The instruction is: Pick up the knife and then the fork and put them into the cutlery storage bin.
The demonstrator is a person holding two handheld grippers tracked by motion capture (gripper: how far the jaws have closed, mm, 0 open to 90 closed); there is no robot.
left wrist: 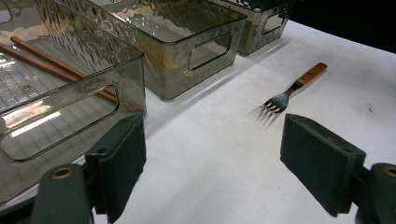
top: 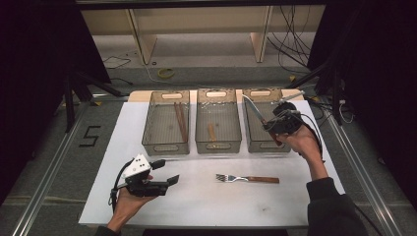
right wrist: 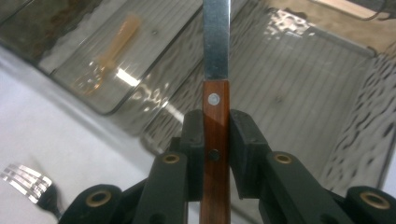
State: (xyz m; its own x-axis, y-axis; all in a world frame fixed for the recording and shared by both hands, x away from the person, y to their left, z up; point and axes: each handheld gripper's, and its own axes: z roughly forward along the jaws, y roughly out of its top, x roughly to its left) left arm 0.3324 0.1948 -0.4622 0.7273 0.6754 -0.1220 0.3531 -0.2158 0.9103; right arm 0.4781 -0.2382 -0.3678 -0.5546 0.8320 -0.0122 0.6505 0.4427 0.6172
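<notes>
- Right gripper [right wrist: 216, 140] clamps the knife [right wrist: 215, 121] by its wooden handle, blade pointing ahead over the right-hand bin [top: 255, 96]
- Left gripper [left wrist: 212, 163] is spread wide, holding nothing, with the fork [left wrist: 292, 88] on the table ahead

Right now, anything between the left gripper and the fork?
No. In the left gripper view, bare white table runs from the open left gripper to the fork; the high view agrees.

The tabletop [top: 147, 196] was covered by a white sheet. Three clear bins [top: 166, 123] [top: 218, 120] [top: 260, 129] stood side by side along its far edge. A wooden-handled fork [top: 247, 179] lay alone nearer the front edge, right of centre, tines pointing left.
</notes>
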